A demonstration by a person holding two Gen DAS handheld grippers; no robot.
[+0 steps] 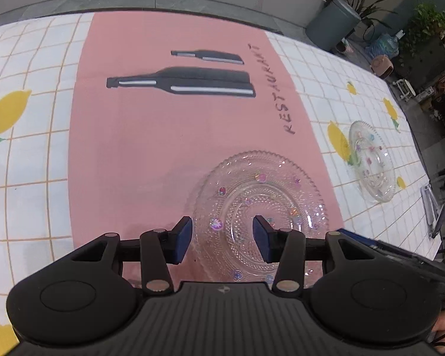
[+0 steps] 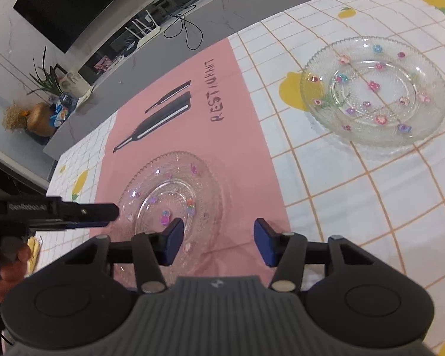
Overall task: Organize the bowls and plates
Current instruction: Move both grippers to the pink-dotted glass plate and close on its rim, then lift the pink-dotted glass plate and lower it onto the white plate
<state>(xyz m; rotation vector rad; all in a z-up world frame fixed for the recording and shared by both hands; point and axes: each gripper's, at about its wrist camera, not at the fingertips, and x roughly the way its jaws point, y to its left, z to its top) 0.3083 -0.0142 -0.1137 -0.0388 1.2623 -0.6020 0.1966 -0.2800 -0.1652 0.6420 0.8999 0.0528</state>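
Judging by the two glass plates, near plate (image 1: pixel 261 207) and far plate (image 1: pixel 372 161), still apart, nothing is stacked; left gripper (image 1: pixel 222 237) and right gripper (image 2: pixel 218 241) hover half-open, empty.

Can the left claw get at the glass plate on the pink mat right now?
Probably yes. The left claw is open, empty and hovering over the near glass plate on the pink mat; nothing lies between them, and the right claw holds nothing.

Left tongs (image 1: pixel 222 238), right tongs (image 2: pixel 218 241): jaws apart, angled downward.
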